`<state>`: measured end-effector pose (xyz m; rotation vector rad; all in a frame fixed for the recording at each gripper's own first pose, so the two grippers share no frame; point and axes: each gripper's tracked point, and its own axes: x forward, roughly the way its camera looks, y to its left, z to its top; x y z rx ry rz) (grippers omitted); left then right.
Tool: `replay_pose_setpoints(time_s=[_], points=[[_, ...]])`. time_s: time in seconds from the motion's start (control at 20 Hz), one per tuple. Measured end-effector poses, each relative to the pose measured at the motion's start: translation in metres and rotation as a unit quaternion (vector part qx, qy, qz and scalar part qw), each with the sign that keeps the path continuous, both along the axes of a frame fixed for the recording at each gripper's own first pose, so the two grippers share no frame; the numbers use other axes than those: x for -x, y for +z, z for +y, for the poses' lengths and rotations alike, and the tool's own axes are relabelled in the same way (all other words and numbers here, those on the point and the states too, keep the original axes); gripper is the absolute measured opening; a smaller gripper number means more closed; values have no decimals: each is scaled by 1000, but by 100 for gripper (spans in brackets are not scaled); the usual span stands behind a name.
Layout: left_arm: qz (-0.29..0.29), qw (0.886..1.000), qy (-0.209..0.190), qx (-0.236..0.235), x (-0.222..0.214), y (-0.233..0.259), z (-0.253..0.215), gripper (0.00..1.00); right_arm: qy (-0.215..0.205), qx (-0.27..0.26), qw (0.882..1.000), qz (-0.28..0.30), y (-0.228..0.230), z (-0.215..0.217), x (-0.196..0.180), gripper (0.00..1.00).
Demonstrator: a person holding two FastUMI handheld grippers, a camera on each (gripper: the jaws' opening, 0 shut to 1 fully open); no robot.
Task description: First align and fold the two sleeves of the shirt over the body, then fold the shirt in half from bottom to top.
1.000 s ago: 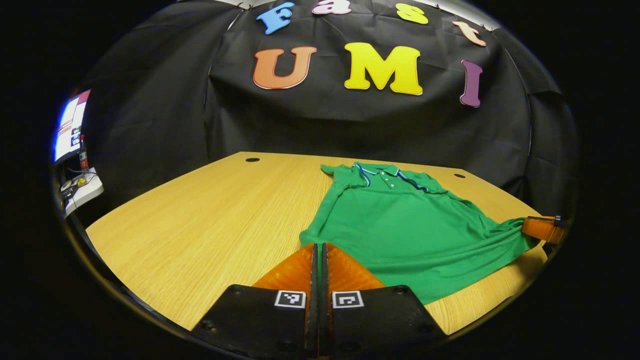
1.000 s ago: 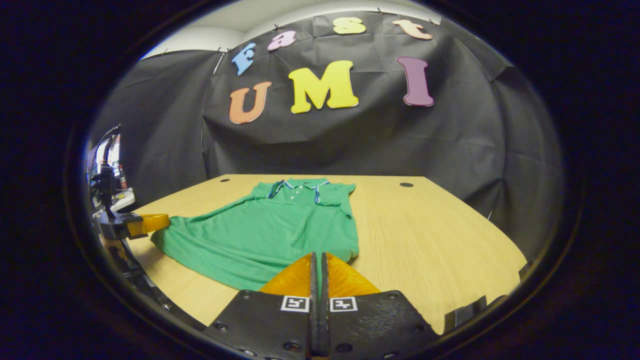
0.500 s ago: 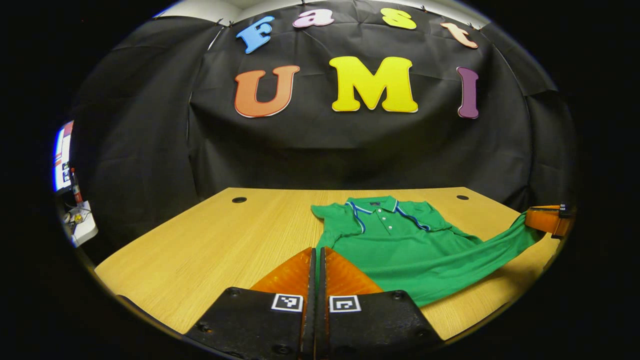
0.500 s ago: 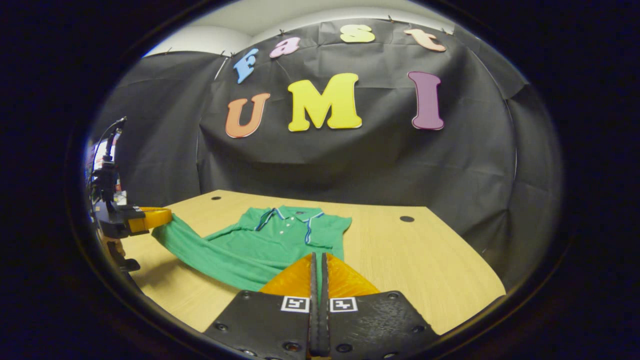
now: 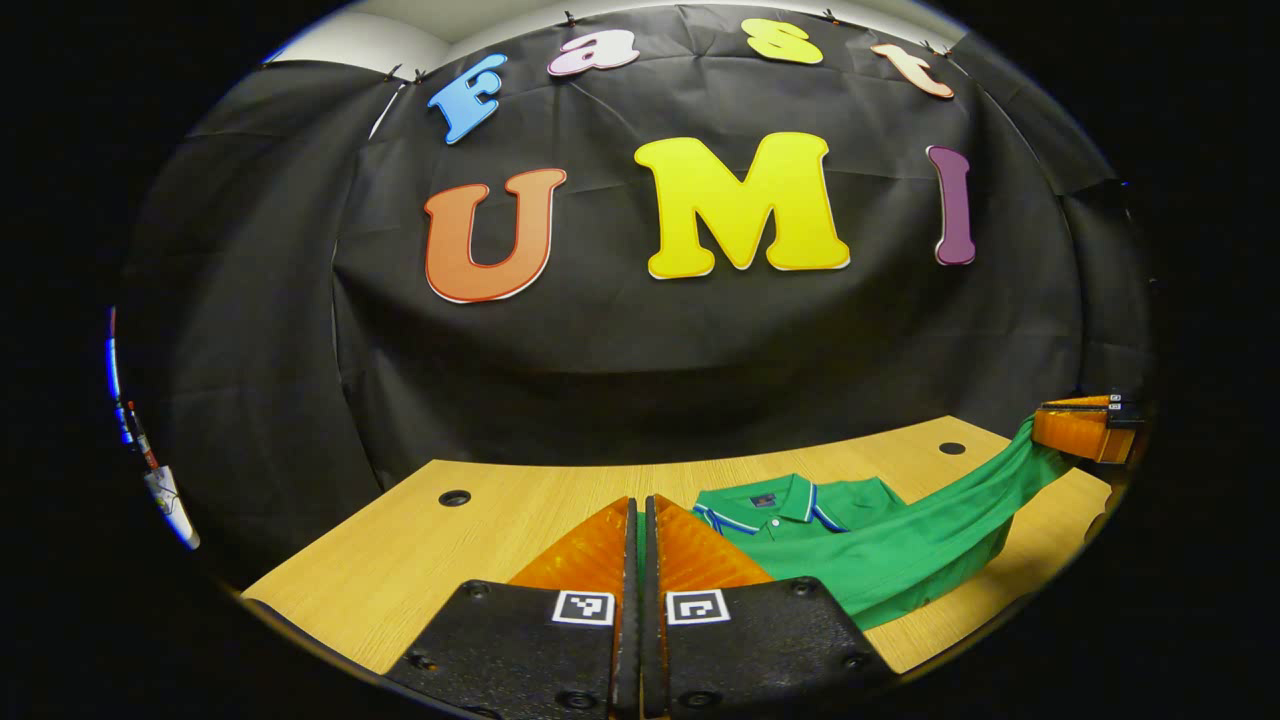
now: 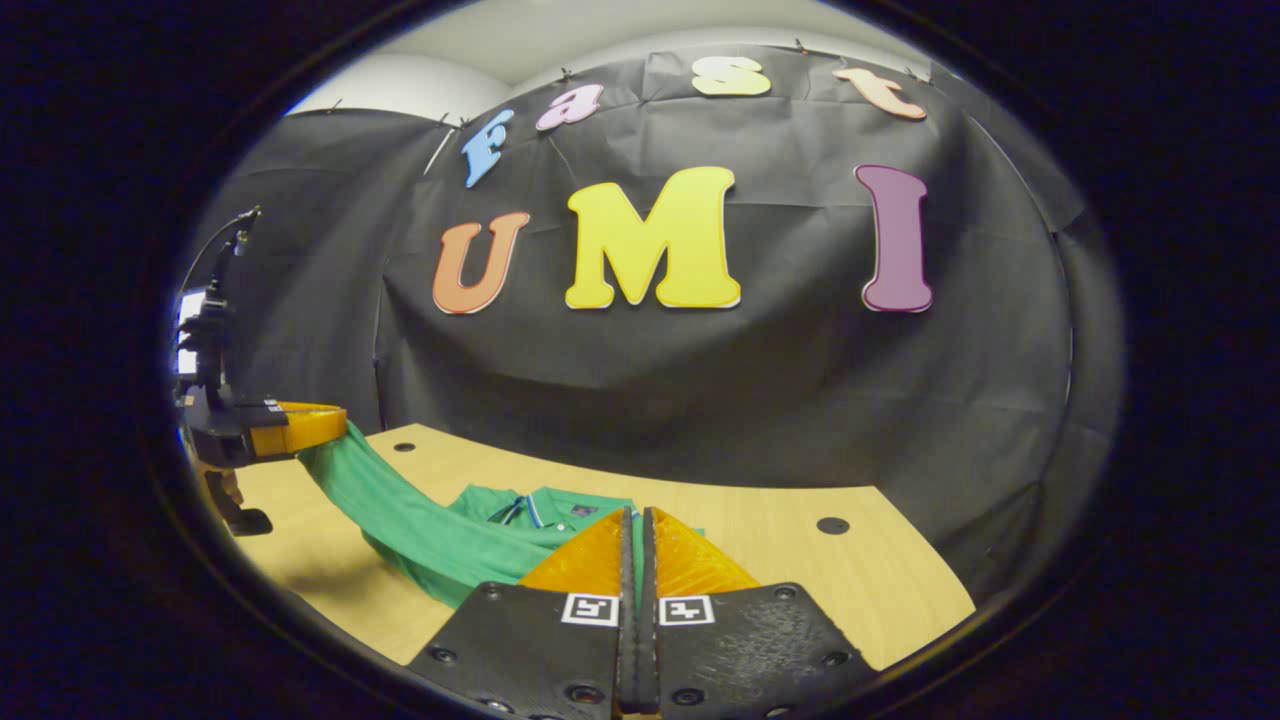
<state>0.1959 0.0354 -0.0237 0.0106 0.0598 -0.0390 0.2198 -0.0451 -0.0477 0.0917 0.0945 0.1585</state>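
A green polo shirt [image 5: 880, 555] lies on the wooden table [image 5: 440, 565] with its striped collar [image 5: 770, 500] toward the booth wall. Its bottom hem is lifted off the table and stretched between both grippers. My left gripper [image 5: 640, 502] is shut on one hem corner, which shows as a thin strip of cloth between its fingers. The right gripper [image 5: 1075, 430] shows far right in the left gripper view, pinching the other corner. In the right gripper view my right gripper [image 6: 636, 512] is shut on the shirt [image 6: 420, 520], and the left gripper [image 6: 295, 428] holds the raised hem at the left.
Round cable holes [image 5: 454, 497] [image 5: 951, 448] sit near the table's back corners. The black cloth wall stands just behind the table [image 6: 800, 565]. A dark stand with cables [image 6: 212, 320] rises beyond the table's left side in the right gripper view.
Both grippers have risen and moved forward toward the collar, carrying the hem. The lower half of the shirt has come off the table and hangs between them.
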Motion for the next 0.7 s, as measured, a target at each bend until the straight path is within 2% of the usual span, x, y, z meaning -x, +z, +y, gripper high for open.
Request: replay_pose_setpoints(time_s=[0.15,0.35,0.55,0.7], points=[[2,1000,20,6,-36,6,9,6,-18,14,1000,-11,13,-9,-51,0],[14,999,29,8,-100,0,14,7,-34,21,999,-3,13,-16,-116,0],[47,998,24,17,-161,-29,11,7,-68,27,997,18,-6,-22,-186,0],[55,998,20,17,-199,-52,6,7,-75,30,996,41,-35,-15,-228,0]])
